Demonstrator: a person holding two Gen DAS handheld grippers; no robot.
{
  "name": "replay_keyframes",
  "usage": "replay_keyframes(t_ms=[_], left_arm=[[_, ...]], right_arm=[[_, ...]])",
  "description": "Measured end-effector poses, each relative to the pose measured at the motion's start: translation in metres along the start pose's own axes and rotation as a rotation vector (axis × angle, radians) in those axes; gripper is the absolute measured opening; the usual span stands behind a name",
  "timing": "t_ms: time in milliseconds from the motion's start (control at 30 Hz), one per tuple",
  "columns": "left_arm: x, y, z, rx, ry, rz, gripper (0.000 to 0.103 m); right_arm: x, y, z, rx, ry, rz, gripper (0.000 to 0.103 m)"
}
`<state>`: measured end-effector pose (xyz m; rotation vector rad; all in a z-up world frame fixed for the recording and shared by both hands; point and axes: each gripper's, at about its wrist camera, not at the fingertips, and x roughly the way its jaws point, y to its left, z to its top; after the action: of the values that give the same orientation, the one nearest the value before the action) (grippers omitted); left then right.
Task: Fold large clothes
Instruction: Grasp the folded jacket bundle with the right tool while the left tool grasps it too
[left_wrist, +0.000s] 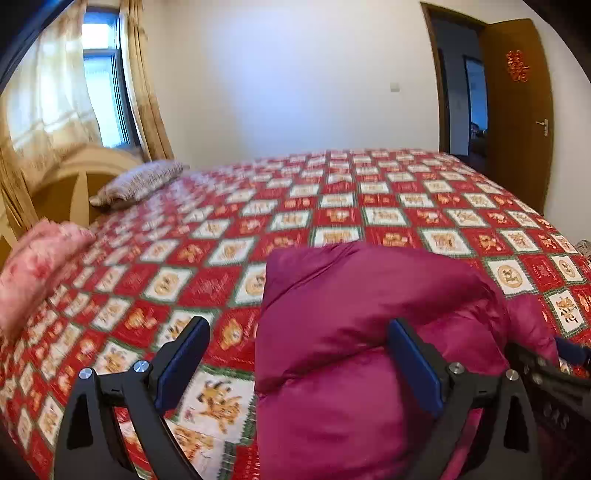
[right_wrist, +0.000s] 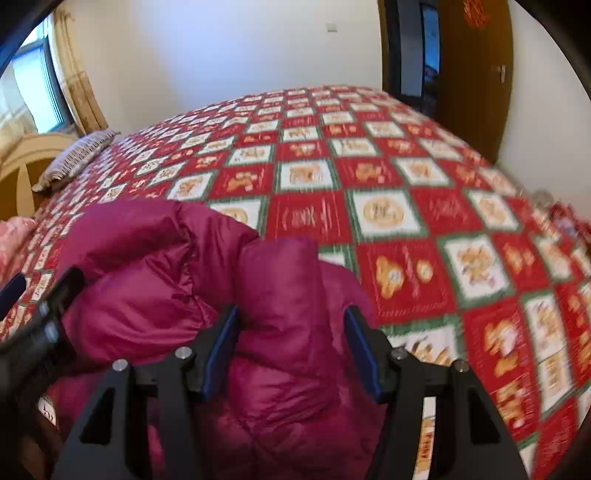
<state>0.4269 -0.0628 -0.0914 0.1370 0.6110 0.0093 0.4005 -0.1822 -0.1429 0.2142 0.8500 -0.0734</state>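
My jacket (left_wrist: 354, 332) lies bunched in a thick bundle on the bed (left_wrist: 332, 206), so folding appears mostly done. My left gripper (left_wrist: 299, 354) and right gripper (right_wrist: 291, 343) both stand apart, clamping nothing; only squaring up seems left.

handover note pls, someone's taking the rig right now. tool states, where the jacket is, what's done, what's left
Left tool: open, holding nothing; the jacket's left edge lies between its fingers, with bedspread showing under the left finger.
Right tool: open, fingers either side of a puffy fold, not clamped.
Magenta down jacket: bunched in a loose heap at the near edge of the bed, on the red patterned bedspread. Two pillows at the headboard end, well away from the jacket.
Done: jacket is on the bed, roughly gathered; no neat fold visible.
Left: probably spread it flat, fold sleeves in, then fold the body. Both views are motion-blurred, so check the seams before gripping.
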Motion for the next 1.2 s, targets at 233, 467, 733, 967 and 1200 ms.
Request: replay_keyframes(t_ms=[233,467,733,967,1200], left_arm=[[0.022,-0.020,-0.021,0.043,0.038,0.023,0.097],[0.031,-0.023,-0.026,0.046,0.050,0.018,0.097],[0.038,-0.030,-0.028,0.071,0.062,0.025,0.098],[0.043,-0.031,-0.030,0.059,0.070,0.012,0.098],[0.046,-0.029,-0.031,0.047,0.078,-0.003,0.099]], right_arm=[[0.009,-0.017,-0.012,0.073,-0.008,0.078,0.062],[0.017,-0.024,-0.020,0.091,-0.021,0.105,0.064],[0.020,-0.027,-0.024,0.096,-0.023,0.112,0.064],[0.021,-0.028,-0.026,0.095,-0.025,0.113,0.064],[0.022,-0.028,-0.026,0.094,-0.026,0.112,0.064]])
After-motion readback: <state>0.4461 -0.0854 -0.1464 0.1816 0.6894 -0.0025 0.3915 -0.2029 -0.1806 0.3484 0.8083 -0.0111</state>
